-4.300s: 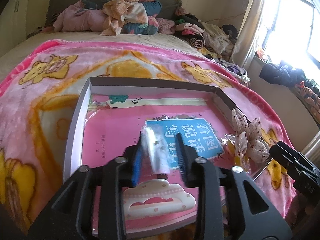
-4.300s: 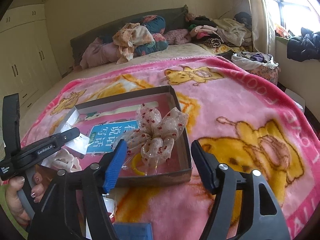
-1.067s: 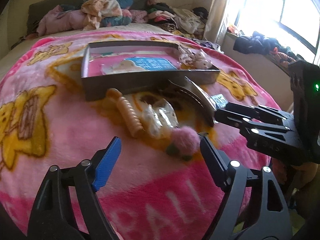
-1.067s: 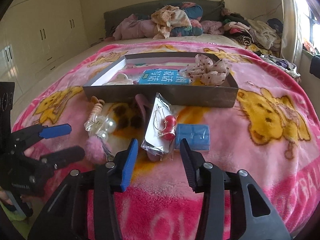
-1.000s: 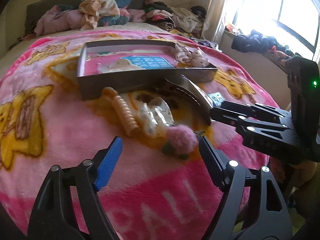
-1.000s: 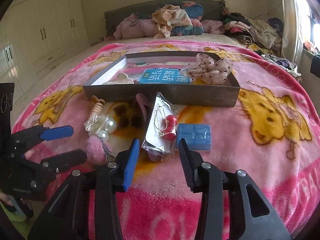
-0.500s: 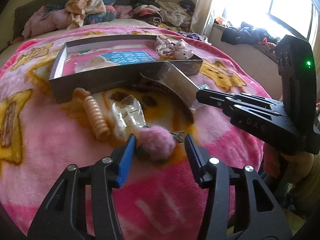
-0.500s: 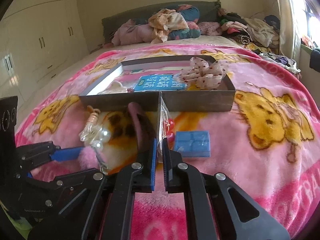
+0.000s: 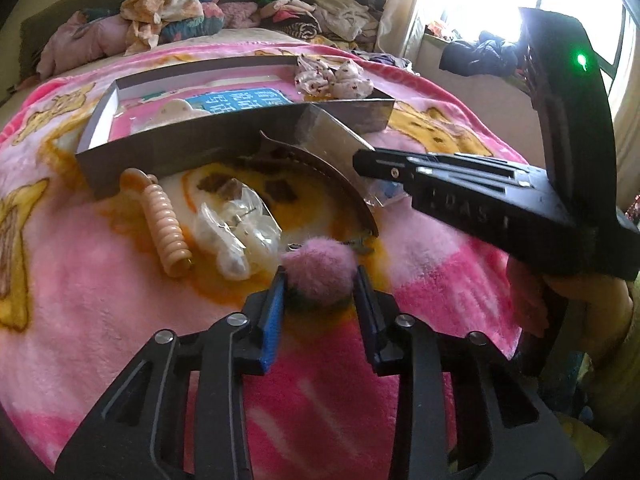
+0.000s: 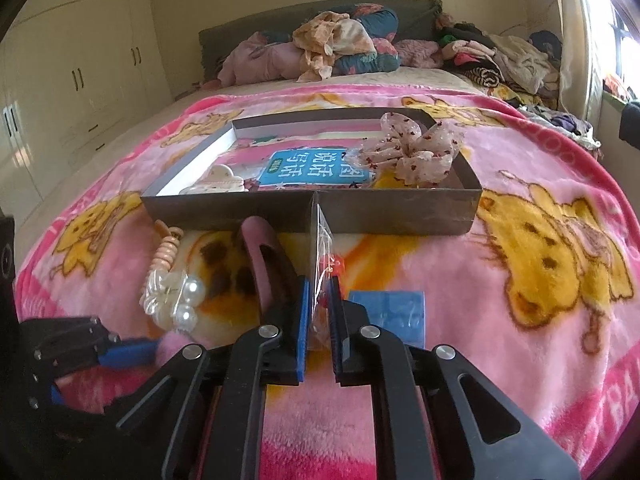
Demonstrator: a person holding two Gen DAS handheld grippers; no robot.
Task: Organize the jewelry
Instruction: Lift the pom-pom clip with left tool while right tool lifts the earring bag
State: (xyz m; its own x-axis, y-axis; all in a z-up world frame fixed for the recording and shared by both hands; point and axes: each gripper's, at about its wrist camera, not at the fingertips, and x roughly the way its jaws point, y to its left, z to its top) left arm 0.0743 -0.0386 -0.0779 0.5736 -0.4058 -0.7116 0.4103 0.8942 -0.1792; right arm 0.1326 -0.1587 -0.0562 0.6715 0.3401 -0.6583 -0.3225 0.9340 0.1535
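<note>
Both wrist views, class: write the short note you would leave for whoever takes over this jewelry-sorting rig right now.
Left gripper: jaws just closing, pressing the pink pompom.
Right gripper: shut on the earring packet, held edge-on.
Done, in the box: bow scrunchie, white clip.
Left on the blanket: beaded band, pearl packet, dark hair clip, blue card.

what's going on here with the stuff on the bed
A person is sorting jewelry and hair accessories on a pink blanket, with a gripper in each hand. The left gripper has just been closing its jaws around a pink pompom. The right gripper is shut on a clear packet of earrings, held edge-up. The shallow box already holds a polka-dot bow and a white clip. A spiral hair tie, a pearl packet and a blue card lie outside it.
</note>
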